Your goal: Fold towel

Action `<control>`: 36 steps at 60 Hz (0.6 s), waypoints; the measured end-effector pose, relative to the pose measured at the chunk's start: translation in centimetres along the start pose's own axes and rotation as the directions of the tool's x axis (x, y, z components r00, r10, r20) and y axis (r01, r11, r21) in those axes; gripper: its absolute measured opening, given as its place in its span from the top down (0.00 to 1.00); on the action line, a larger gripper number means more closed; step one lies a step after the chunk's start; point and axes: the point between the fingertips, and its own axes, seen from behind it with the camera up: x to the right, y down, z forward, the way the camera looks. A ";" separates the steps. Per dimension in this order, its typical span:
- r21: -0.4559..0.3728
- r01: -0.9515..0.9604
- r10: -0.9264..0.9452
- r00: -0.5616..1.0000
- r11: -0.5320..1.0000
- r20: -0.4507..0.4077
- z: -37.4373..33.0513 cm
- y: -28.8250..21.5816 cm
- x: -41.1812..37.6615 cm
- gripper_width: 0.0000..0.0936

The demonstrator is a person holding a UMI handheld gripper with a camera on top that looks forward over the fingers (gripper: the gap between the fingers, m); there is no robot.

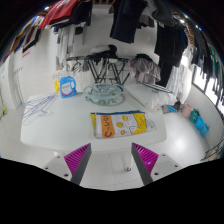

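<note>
Claw (112, 160) wide open, holding nothing, bare white table (50, 135) around it, folded yellow towel (119, 123) just ahead, untouched.

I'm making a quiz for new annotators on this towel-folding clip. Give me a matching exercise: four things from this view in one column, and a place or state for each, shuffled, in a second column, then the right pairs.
Things:
1. yellow towel
2. gripper
3. blue and yellow box
4. glass bowl

Places or states:
A. beyond the towel, near the middle of the table
B. open, holding nothing
C. flat on the white table, just ahead of the fingers
D. standing at the far left part of the table

Pairs: 1-C, 2-B, 3-D, 4-A
</note>
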 end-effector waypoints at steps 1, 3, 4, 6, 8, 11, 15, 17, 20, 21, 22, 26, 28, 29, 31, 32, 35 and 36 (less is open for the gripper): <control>0.000 0.008 -0.008 1.000 1.000 0.010 0.3 -0.1 -0.6 0.09; 0.001 0.023 -0.023 0.999 1.000 0.026 0.9 -0.4 -1.5 0.09; 0.002 0.030 -0.030 0.999 1.000 0.034 1.2 -0.4 -1.9 0.09; 0.004 0.043 -0.043 0.998 0.999 0.052 1.8 -0.6 -2.9 0.09; 0.007 0.054 -0.054 0.996 0.999 0.069 2.5 -0.8 -3.7 0.09; 0.011 0.070 -0.071 0.993 0.997 0.091 3.8 -1.0 -4.8 0.09; 0.013 0.088 -0.089 0.990 0.996 0.108 6.0 -1.2 -5.8 0.09; 0.013 0.094 -0.095 0.989 0.995 0.116 7.2 -1.2 -6.2 0.09; 0.009 0.101 -0.102 0.986 0.995 0.131 9.3 -1.2 -6.9 0.09; 0.010 0.103 -0.103 0.985 0.995 0.136 9.9 -1.2 -7.1 0.09; 0.011 0.104 -0.105 0.984 0.994 0.141 10.7 -1.3 -7.3 0.09; 0.003 0.117 -0.116 0.981 0.993 0.154 13.9 -1.4 -7.8 0.09; 0.003 0.117 -0.116 0.981 0.993 0.154 15.5 -1.6 -8.0 0.09; 0.004 0.118 -0.117 0.981 0.993 0.152 16.3 -1.7 -8.0 0.09; 0.002 0.121 -0.120 0.981 0.993 0.149 18.0 -1.8 -8.1 0.09; -0.001 0.123 -0.122 0.981 0.992 0.148 18.8 -1.9 -8.2 0.09; -0.012 0.130 -0.127 0.981 0.991 0.146 21.2 -2.0 -8.3 0.09; -0.016 0.133 -0.129 0.981 0.991 0.145 22.0 -2.0 -8.4 0.09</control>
